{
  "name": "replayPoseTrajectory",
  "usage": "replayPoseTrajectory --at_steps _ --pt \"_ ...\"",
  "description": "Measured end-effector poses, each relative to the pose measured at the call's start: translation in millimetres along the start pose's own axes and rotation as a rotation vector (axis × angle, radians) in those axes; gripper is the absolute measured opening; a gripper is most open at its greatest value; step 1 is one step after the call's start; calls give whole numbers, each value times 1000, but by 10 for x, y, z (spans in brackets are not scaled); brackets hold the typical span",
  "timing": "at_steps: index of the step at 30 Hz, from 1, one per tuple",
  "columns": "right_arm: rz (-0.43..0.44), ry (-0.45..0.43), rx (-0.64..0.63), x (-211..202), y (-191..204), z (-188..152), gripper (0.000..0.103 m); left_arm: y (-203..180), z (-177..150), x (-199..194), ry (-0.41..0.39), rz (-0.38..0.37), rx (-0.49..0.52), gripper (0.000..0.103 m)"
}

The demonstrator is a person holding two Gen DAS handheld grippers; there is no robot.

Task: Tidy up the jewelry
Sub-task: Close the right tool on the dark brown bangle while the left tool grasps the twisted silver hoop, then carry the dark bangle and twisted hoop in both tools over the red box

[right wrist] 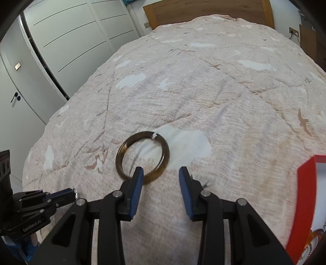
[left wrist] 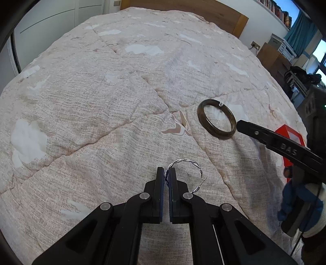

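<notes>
Silver bracelet [left wrist: 184,173]: a twisted silver hoop, pinched at its left side by the left gripper [left wrist: 166,175]; the rest of the loop curls out to the right, just over the quilt [left wrist: 91,91]; its clasp end shows on the right

Left gripper: fingers closed down tight on the silver bracelet, only the thin band between the blue pads; in the right wrist view it sits low at the near left [right wrist: 74,194], pointing right

Dark bangle [right wrist: 142,156]: brown and glossy, lying flat on the quilt on a white cloud patch; a small white tag on its far rim; in the left wrist view it lies farther off and to the right of the silver bracelet [left wrist: 217,119], well apart from it

Right gripper [right wrist: 161,175]: wide open, holding nothing; its left finger [right wrist: 137,183] crosses the bangle's near rim, tip inside the ring; the right finger stands outside the ring, to the right; whether either touches the bangle I cannot tell

Red box [right wrist: 305,193]: red-walled with a white inside, on the bed at the near right, beyond the right gripper

Quilt: pinkish, with white clouds and birds, covering the whole bed; wooden headboard [right wrist: 207,12] at the far end; white wardrobe doors [right wrist: 67,36] to the left
</notes>
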State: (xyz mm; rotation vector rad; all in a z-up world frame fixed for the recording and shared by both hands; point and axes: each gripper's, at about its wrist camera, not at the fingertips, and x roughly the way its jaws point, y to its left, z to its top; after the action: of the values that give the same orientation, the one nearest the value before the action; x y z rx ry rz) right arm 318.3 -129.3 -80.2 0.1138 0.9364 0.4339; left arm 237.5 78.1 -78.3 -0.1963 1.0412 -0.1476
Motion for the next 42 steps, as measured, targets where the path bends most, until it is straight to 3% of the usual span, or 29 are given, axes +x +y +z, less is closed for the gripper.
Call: replayPoseTrajectory --at_steps 11,15,19,26,31,42 --pt "-71 34 -37 407 76 25 34 117 26 79 -13 -51 -32 4" --pt "-94 58 -65 452 115 7 12 137 24 26 -19 -38 -35 4" --pt "-102 74 -60 376 124 -38 9 104 28 -96 -33 -20 -31 4" --pt "-122 61 -54 -197 88 -256 8 -106 30 -407 -74 -9 -12 4" --pt "-154 -2 -15 -855 -91 -395 8 -394 -20 -626 -97 -21 11 4" --pt "-272 -135 112 -2036 -981 -656 8 -1543 18 -649 -93 -100 153 4"
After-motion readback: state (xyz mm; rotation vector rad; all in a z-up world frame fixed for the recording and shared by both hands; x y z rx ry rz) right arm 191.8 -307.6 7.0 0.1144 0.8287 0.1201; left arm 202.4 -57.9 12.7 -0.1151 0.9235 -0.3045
